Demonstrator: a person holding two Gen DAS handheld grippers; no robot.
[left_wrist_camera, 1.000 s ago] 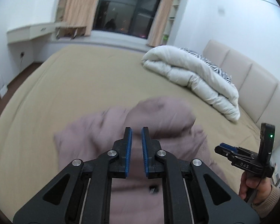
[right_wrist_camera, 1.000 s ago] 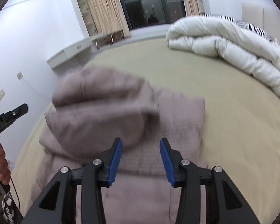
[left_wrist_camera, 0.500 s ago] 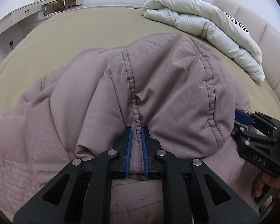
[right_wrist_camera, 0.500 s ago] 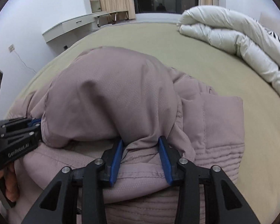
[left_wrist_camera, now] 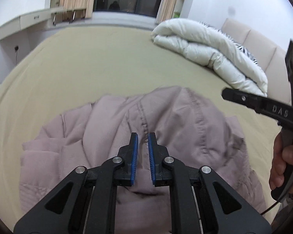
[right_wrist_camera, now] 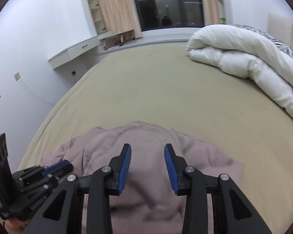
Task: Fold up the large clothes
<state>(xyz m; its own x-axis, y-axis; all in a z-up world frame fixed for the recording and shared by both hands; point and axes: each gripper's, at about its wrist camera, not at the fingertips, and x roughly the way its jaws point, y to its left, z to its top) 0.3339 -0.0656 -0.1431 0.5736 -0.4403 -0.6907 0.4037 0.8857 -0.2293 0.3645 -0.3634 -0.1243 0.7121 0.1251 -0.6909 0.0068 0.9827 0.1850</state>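
Two big things fill the room: the bed (left_wrist_camera: 87,68) and, at its far side, a rolled white duvet (left_wrist_camera: 209,50). Nearer, a mauve jacket (left_wrist_camera: 166,120) lies bunched on the bed under both tools, its hood seam running up between the left gripper (left_wrist_camera: 143,142) tips. That gripper stands narrow, with a slim gap and nothing pinched. The right gripper (right_wrist_camera: 147,155) stands wide above the jacket, also empty. Risk, as I judge it: the puffy, slippery fabric may spring back or slide out of a shallow pinch, undoing the fold. Seen from the left, the right tool reads "DAS".
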